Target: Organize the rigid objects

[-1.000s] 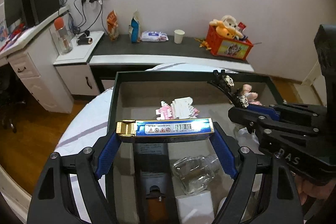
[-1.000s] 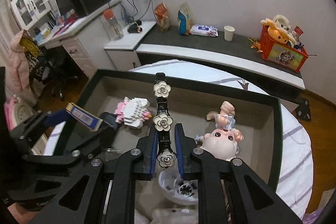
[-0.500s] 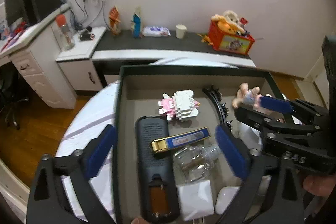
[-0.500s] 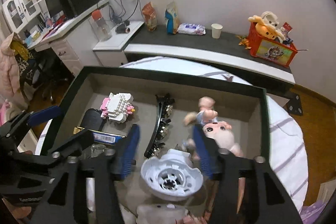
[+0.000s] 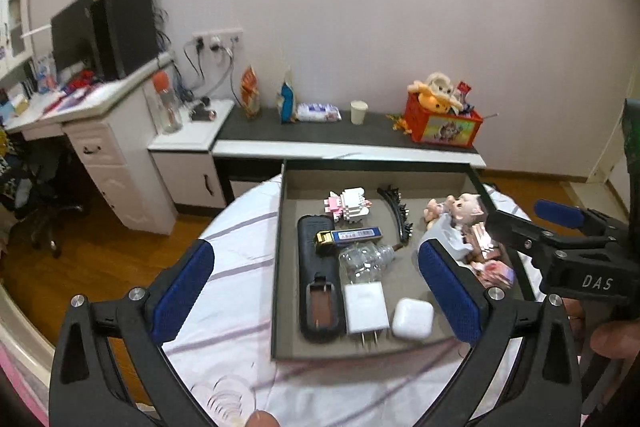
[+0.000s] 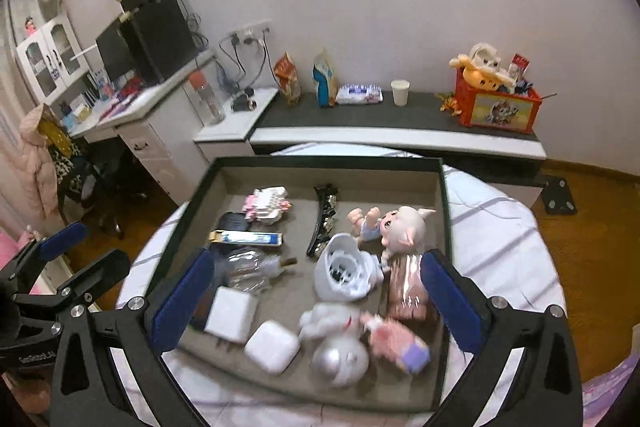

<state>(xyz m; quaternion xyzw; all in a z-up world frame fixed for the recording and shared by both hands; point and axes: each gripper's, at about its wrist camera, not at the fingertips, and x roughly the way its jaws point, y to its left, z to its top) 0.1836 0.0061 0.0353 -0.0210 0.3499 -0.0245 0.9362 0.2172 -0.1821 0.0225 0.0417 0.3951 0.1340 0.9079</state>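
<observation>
Grey felt lines the tray (image 6: pixel 438 183), which sits on a round table (image 5: pixel 236 251). Left gripper (image 5: pixel 316 287): fingers wide apart, nothing between them. Right gripper (image 6: pixel 316 295): jaws opening, nothing gripped. Inside the tray, the blue-and-gold lighter (image 5: pixel 348 237) lies across the black remote (image 5: pixel 318 279), beside the clear bottle (image 5: pixel 366 259). The black hair clip (image 6: pixel 322 225) lies flat between the block toy (image 6: pixel 266 207) and the doll (image 6: pixel 394 227).
</observation>
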